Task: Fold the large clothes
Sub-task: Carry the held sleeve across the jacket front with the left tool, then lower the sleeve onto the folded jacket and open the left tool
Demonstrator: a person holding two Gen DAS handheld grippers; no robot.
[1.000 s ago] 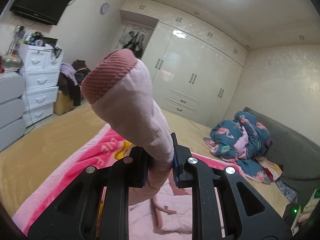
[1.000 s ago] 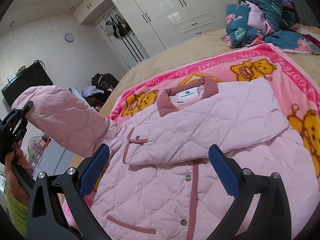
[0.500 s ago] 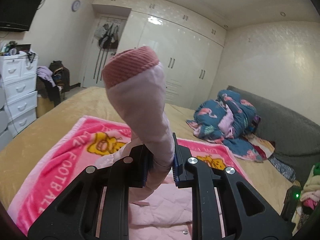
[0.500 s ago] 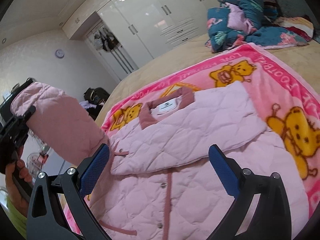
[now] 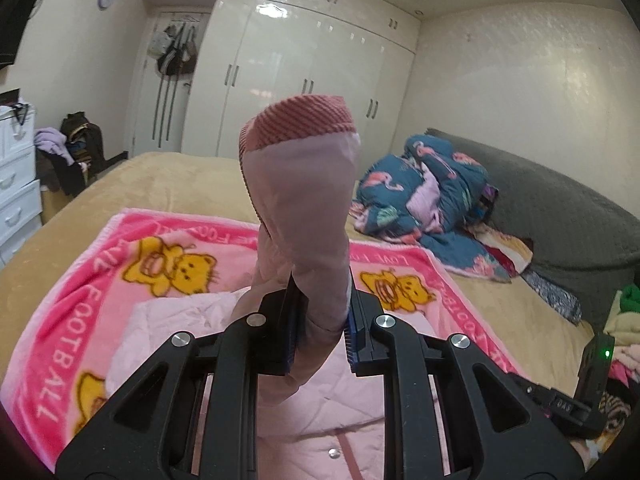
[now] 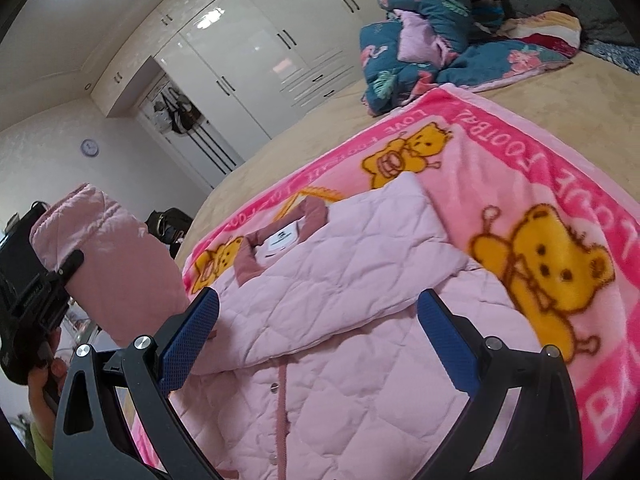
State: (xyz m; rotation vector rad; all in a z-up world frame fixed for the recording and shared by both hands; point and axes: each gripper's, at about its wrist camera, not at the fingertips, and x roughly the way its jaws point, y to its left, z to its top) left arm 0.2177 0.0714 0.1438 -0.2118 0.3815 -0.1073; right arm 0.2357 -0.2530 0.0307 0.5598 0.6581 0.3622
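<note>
A pink quilted jacket point(image 6: 340, 300) lies front-up on a pink bear-print blanket point(image 6: 560, 184), its one sleeve folded across the chest below the collar point(image 6: 280, 240). My left gripper point(image 5: 322, 320) is shut on the other sleeve point(image 5: 304, 208), which sticks up past the jaws with its ribbed cuff point(image 5: 300, 126) on top. From the right wrist view that raised sleeve point(image 6: 116, 264) hangs at the left, pinched by the left gripper point(image 6: 60, 272) in a hand. My right gripper point(image 6: 316, 332) stands open above the jacket's front, with nothing between its blue pads point(image 6: 448, 352).
The blanket lies on a tan bed point(image 5: 180, 176). A heap of blue flamingo-print bedding point(image 5: 424, 196) sits at the far right by a grey headboard point(image 5: 560, 208). White wardrobes point(image 5: 300, 76) line the back wall; white drawers point(image 5: 16, 184) stand at the left.
My left gripper has carried the raised sleeve sideways over the blanket and the jacket. The right wrist view has shifted along the jacket and rolled; its jaws stay open.
</note>
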